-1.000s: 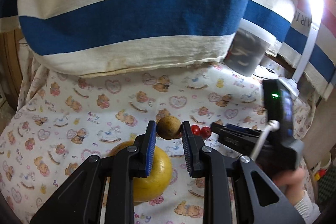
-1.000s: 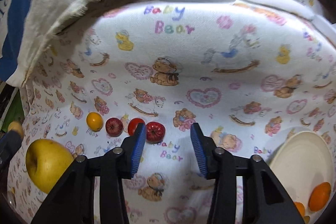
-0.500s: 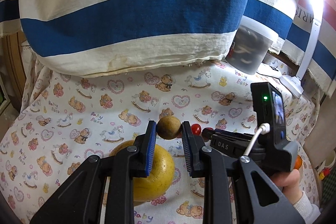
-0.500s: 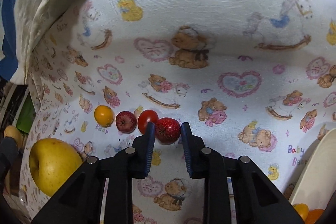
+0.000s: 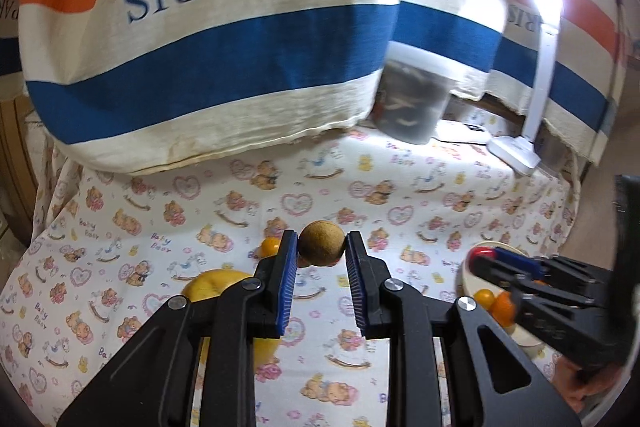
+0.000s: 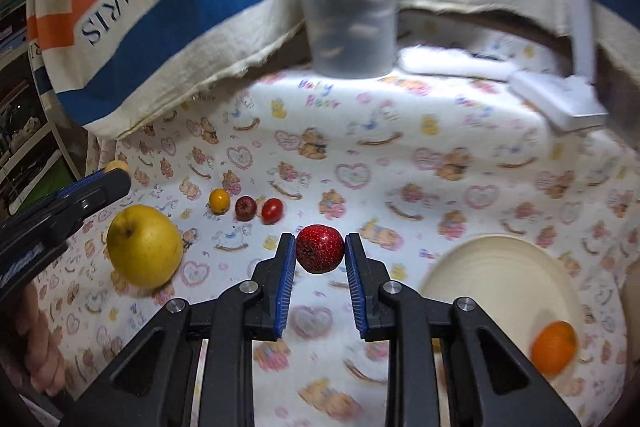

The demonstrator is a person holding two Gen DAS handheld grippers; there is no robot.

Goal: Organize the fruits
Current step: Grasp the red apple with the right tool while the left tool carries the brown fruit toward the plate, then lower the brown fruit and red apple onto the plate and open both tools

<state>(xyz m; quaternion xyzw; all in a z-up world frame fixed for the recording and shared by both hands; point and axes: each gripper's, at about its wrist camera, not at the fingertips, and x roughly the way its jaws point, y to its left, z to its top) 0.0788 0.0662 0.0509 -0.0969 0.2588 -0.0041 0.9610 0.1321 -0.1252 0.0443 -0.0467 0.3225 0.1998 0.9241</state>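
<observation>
Now, right hand: my right gripper [image 6: 320, 253] was closed on the red fruit [image 6: 320, 248], the blue pads pressing both its sides, held up clear of the bear-print cloth [image 6: 400, 155].
Left hand: my left gripper [image 5: 322, 251] was pinched onto a round brown fruit [image 5: 322, 243], gripped at the very tips (not much pad overlap, so I judged it the shakier hold).
Plate: the cream plate [image 6: 500, 275] lay on the cloth to the right of my right fingers, with an orange fruit [image 6: 554, 347] in it; from the left view the red fruit looked to be near the plate's rim.
Still on the cloth: a big yellow apple [image 6: 144, 247], and a row of three small fruits, one orange-yellow [image 6: 219, 199], one dark red [image 6: 245, 207], one bright red [image 6: 272, 211], all well apart from the plate.
Step in hand: carrying the red fruit over to the plate, as I read it.
Doing it well: I needed steady squeeze without bruising, low travel over the rim, a release onto a bare part away from the orange fruit so nothing rolled, and the left hand kept out of the right one's path.
</observation>
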